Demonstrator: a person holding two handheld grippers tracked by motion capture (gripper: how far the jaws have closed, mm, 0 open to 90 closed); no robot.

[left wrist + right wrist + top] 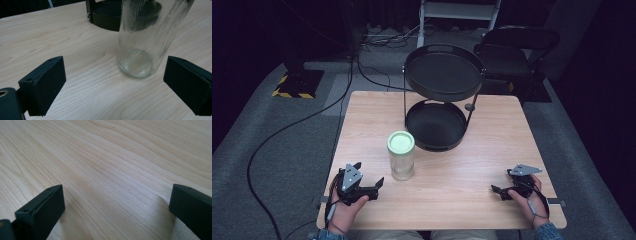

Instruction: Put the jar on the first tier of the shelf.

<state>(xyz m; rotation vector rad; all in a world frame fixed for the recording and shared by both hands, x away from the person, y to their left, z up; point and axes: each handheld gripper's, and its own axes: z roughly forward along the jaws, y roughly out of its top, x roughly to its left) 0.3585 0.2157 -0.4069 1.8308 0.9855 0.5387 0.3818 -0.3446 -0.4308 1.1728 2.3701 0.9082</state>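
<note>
A clear glass jar (pixel 401 159) with a pale green lid stands upright near the middle of the wooden table (pixel 472 165). My left gripper (pixel 369 175) rests on the table at the front left, open, its jaws pointing toward the jar a short way off. In the left gripper view the jar (pixel 141 45) stands just ahead of the wide-apart jaws, nearer the right one, and the left gripper (pixel 115 86) holds nothing. My right gripper (pixel 502 181) lies at the front right, open. In the right gripper view the right gripper (pixel 116 207) has bare wood between its jaws.
A black two-tier round tray stand (pixel 443 75) sits at the back middle of the table, its lower tray (pixel 434 125) just behind the jar. A dark chair (pixel 512 55) stands beyond the table. Cables run across the grey floor (pixel 277 135) at the left.
</note>
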